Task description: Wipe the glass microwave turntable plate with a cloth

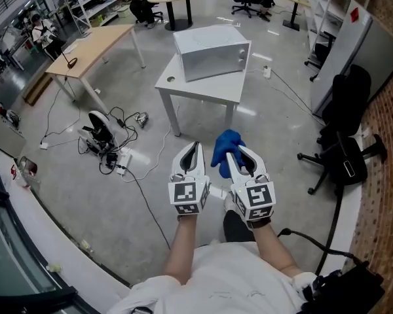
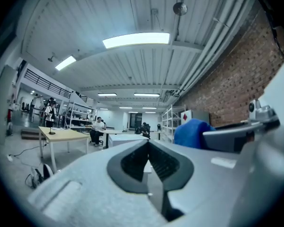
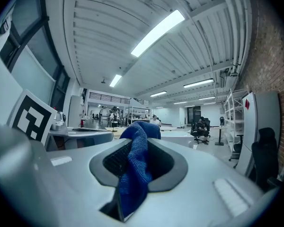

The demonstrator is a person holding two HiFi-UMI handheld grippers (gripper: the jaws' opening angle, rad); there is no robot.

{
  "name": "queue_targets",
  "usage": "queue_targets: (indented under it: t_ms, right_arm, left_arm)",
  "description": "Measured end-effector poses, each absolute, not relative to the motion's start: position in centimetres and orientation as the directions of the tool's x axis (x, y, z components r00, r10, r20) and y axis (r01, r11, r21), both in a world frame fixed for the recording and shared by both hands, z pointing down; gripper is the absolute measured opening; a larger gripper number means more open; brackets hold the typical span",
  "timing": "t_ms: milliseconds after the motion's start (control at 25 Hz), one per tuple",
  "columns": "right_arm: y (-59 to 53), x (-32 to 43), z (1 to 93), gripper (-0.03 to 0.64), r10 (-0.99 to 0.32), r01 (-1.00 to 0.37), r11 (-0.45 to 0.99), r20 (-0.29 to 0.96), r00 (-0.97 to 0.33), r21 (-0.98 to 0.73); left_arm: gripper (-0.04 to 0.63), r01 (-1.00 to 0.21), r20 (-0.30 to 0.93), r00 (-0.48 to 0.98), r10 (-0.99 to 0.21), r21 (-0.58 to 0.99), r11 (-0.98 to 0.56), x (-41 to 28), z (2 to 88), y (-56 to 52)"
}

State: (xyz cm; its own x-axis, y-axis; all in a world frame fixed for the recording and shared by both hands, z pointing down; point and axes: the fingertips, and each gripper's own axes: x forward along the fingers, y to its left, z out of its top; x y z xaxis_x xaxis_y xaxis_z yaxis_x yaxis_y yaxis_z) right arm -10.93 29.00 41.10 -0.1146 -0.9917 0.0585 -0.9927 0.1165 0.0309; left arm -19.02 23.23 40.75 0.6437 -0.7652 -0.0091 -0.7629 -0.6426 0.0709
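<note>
- Grey polished floor (image 1: 203,133) spread out under both tools, which I held side by side, close together, pointing forward.
- My left gripper (image 1: 195,146) had its jaws brought together at the tips, with nothing between them; its own view showed only the hollow behind the meeting tips (image 2: 148,142).
- My right gripper (image 1: 236,154) was clamped on a blue woven cloth (image 1: 224,148). In that gripper's view the cloth (image 3: 135,169) ran up through the pinched jaws and bunched over their tips.
- From the left gripper's camera, the same cloth (image 2: 191,131) showed as a blue lump just to the right of its jaws.
- Each gripper carried its cube with square markers (image 1: 188,195) facing up toward me.
- Straight ahead of both grippers, well apart from them, stood a white square table (image 1: 203,90) with a boxy silver-white microwave (image 1: 213,51) on top.
- Off to the left of the left gripper, a tangle of cables (image 1: 108,146) lay on the floor, and farther ahead on that side stood a long wooden-topped table (image 1: 92,48).
- Right of the right gripper stood a black office chair (image 1: 344,152), with a red brick wall (image 1: 386,149) beyond it.
</note>
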Motion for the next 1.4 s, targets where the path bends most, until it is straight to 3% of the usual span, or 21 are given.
queue_targets:
  t_ms: [640, 1000, 1400]
  right_arm:
    - [11.7, 5.1, 37.5, 0.091, -0.992, -0.994, 0.11, -0.067, -0.108, -0.021]
    - [4.6, 9.1, 43.3, 0.092, -0.994, -0.993, 0.097, 0.053, -0.101, -0.071]
    - [-10.1, 12.7, 43.2, 0.092, -0.992, -0.994, 0.108, 0.06, -0.109, -0.016]
  left_arm:
    - [0.003, -0.763, -0.05, 0.646, -0.762, -0.07, -0.642, -4.7, 38.5, 7.4]
    - [0.003, -0.766, 0.032, 0.64, -0.767, -0.045, -0.641, -1.8, 42.6, 0.2]
    - [0.003, -0.757, 0.011, 0.653, -0.757, -0.005, -0.653, 3.3, 43.0, -15.5]
